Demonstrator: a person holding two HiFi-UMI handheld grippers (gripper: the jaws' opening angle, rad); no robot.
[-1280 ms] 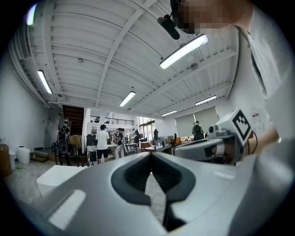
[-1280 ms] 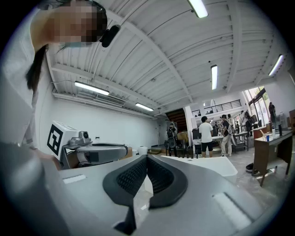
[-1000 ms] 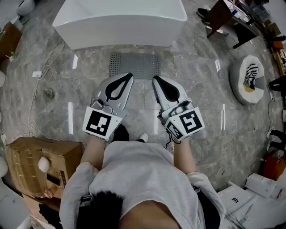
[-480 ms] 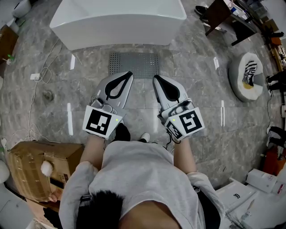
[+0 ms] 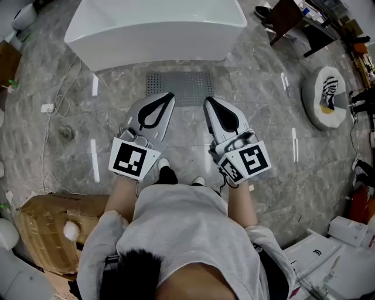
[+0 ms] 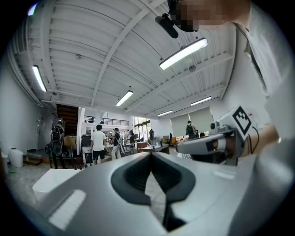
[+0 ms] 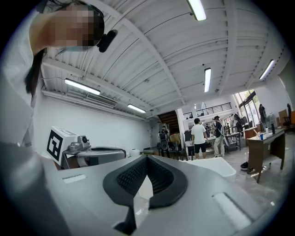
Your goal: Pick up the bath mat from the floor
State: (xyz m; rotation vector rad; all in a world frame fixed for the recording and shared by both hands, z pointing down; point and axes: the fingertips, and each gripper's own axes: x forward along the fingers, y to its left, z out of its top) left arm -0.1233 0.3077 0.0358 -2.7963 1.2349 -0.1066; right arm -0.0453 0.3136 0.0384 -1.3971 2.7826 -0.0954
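A: Head view, left edge first. What goes in the entry?

B: 1 cardboard box (image 5: pixel 50 225) on the marble floor (image 5: pixel 275 152), lower left. Above it a thin white cable (image 5: pixel 58 96) loops over the tiles.

A: Left hand-held gripper?

B: The left hand-held gripper (image 5: pixel 169 96) is held out level in front of the person, marker cube toward the body. Its own view shows the 2 jaws closed tip to tip, with nothing between the pads. It is empty.

A: Position of the bath mat?

B: The bath mat (image 5: pixel 179 87) is grey, perforated and rectangular. It lies flat on the floor, with its far edge just beside the white tub (image 5: pixel 155 29). From the head camera both gripper tips overlap the mat's near edge. Both gripper views look out across the room rather than down at the mat. Neither gripper has hold of it, so the mat is not yet picked up.

A: Right hand-held gripper?

B: The right hand-held gripper (image 5: pixel 207 101) sits beside the left one, roughly parallel, with a gap between the 2. Its jaws are also together, pads meeting, nothing gripped.

A: Anything further right?

B: 1 round white cushion (image 5: pixel 310 105) near the right edge, with a black-and-white striped item (image 5: pixel 329 94) on it. I cannot tell what that item is. Dark furniture (image 5: pixel 287 17) stands at the upper right.
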